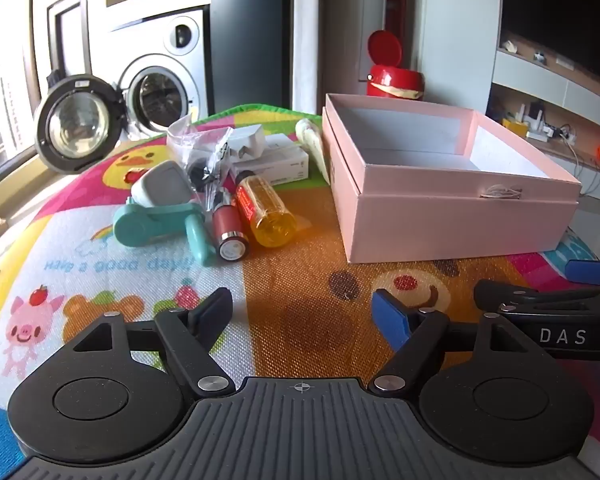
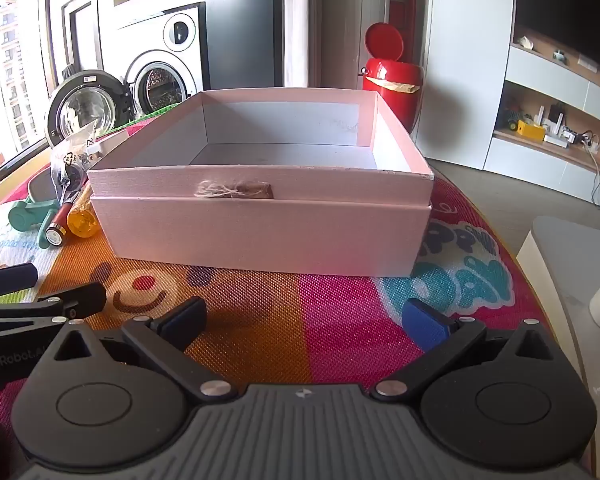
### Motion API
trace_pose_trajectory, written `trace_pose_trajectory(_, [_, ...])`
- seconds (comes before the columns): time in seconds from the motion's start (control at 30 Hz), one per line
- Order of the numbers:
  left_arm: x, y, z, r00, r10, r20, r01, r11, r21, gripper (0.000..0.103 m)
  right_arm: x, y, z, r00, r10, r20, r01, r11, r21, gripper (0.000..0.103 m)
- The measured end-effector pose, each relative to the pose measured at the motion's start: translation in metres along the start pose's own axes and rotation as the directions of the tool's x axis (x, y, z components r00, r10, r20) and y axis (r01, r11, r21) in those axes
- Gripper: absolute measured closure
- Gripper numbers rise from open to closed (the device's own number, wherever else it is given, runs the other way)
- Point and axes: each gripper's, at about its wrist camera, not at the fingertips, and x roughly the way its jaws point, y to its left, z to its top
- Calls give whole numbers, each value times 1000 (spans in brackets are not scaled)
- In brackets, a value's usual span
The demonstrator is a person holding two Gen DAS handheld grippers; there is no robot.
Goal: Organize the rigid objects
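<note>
An open pink box (image 1: pixel 452 216) (image 2: pixel 260 236) stands on the colourful play mat, nothing visible inside it. Left of the box lies a pile: a yellow bottle (image 1: pixel 266 210) (image 2: pixel 83 222), a red lipstick tube (image 1: pixel 230 232) (image 2: pixel 58 226), a teal tool (image 1: pixel 160 226) (image 2: pixel 30 210), a grey charger (image 1: pixel 162 188), clear plastic bags (image 1: pixel 208 152) (image 2: pixel 74 156) and a white carton (image 1: pixel 276 160). My left gripper (image 1: pixel 306 314) hangs open over the mat, short of the pile. My right gripper (image 2: pixel 306 320) stands open in front of the box, nothing between its fingers.
A washing machine with its round door (image 1: pixel 74 122) swung open stands behind the mat. A red bin (image 1: pixel 396 76) (image 2: pixel 392 80) with raised lid sits behind the box. Shelving (image 2: pixel 552 128) lines the right wall. A white object (image 2: pixel 576 264) stands at the mat's right edge.
</note>
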Motion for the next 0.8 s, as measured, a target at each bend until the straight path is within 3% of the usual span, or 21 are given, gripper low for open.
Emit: trace_pose_trajectory(0.8, [0, 0, 0, 1000, 2, 1, -2, 1000, 2, 21, 1, 0, 0, 1000, 1, 0, -1, 1000, 1, 0])
